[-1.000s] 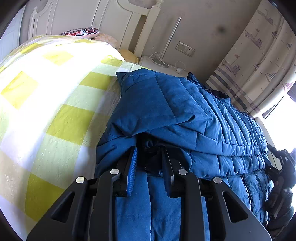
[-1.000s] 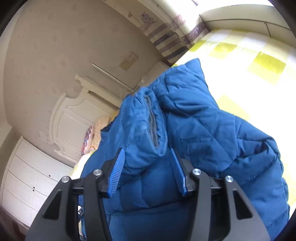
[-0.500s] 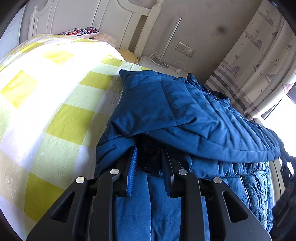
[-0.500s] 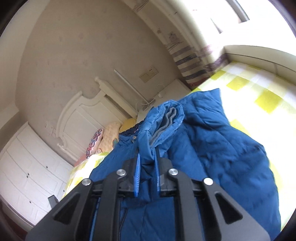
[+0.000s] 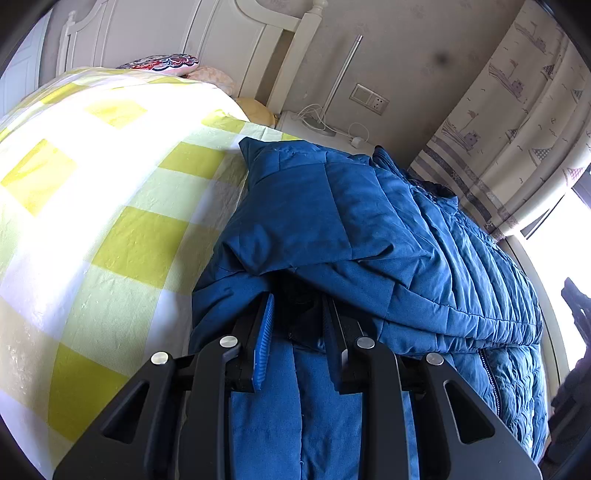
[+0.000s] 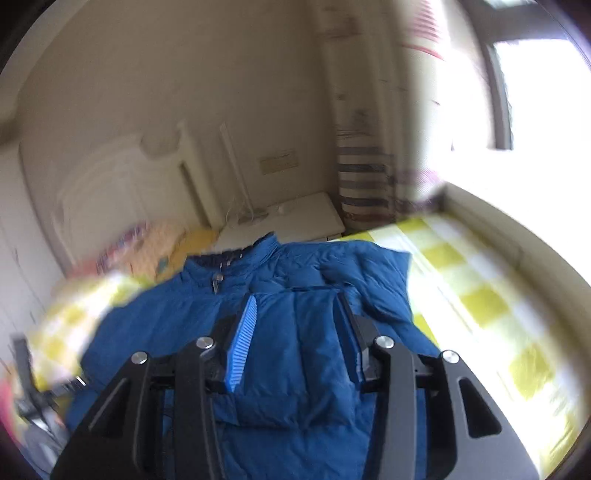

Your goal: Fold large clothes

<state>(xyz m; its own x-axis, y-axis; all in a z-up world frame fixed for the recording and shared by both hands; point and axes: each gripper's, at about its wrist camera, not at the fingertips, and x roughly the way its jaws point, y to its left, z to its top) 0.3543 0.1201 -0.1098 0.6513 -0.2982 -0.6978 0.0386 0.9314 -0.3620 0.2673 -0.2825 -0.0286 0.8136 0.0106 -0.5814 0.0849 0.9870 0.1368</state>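
A large blue quilted jacket (image 5: 388,236) lies on a bed with a yellow and white checked cover (image 5: 92,206). One sleeve is folded across its body. My left gripper (image 5: 297,306) is partly open, its tips tucked under the folded sleeve, resting on the jacket's lower part. In the right wrist view the jacket (image 6: 303,369) lies flat with its collar and zip at the far end. My right gripper (image 6: 295,306) is open and empty above the jacket's chest. That view is motion blurred.
A white headboard (image 5: 207,33) and pillows (image 5: 162,62) stand at the bed's far end. A white nightstand (image 5: 317,129) with a lamp pole and cables sits beside it. Patterned curtains (image 5: 517,103) and a bright window are at the right.
My right gripper let go of the sleeve cuff, opened and pulled back above the jacket. The sleeve now lies folded across the jacket body. My left gripper has stayed put.
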